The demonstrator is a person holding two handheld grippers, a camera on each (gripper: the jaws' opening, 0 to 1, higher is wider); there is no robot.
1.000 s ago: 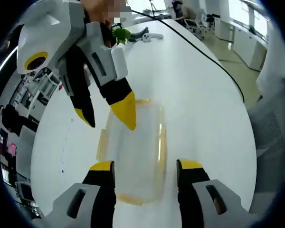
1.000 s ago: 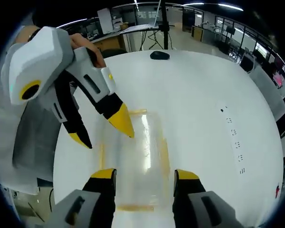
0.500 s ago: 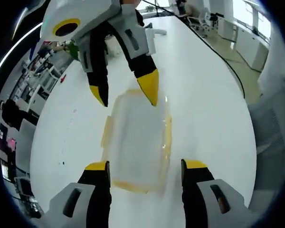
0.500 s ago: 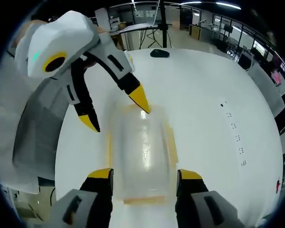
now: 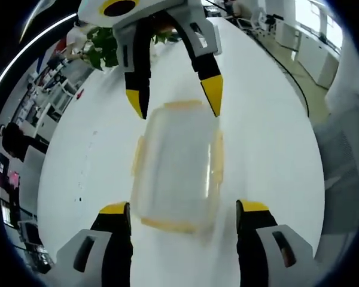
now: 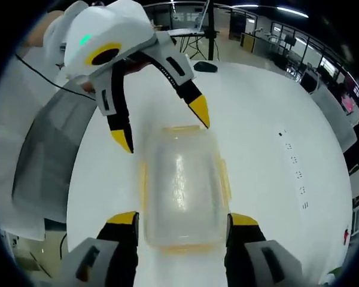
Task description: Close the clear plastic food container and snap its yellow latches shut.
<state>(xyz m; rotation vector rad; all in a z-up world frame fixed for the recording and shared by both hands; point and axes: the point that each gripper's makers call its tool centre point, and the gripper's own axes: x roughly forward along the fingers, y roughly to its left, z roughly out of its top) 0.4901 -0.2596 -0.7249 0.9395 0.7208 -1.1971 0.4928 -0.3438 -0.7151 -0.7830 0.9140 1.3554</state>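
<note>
**Both tongs straddle the container ends, latches not yet snapped**

We see the clear plastic food container [image 6: 182, 188] lying flat on the white table [image 6: 269, 119], lid apparently seated on top, though the clear plastic makes the seating hard to confirm. Yellow latches [image 6: 223, 179] run along its long sides and short ends; they look splayed out a bit, so we judge them not snapped.

In the left gripper view the left gripper [image 5: 182, 210] is released, jaws spread wide, near short end of the container [image 5: 176, 164] sitting between the two tips. The right gripper [image 5: 175, 103] comes in from the far side, also spread wide, tips bracketing the far short end, one tip just beside each far corner.

The right gripper view mirrors it: right gripper [image 6: 182, 218] spread, container's near end between its tips; left gripper [image 6: 161, 125] opposite, tips at the far corners. Contact with the plastic we cannot tell from either view.

Why like this, in our judgement: one tong at each end boxes the container in so it can't slide on the smooth table, and it puts tips right over the end latches for a press down. Neither tong is grasping anything. The left gripper view is slightly blurred at the near latch [image 5: 167, 225].
</note>
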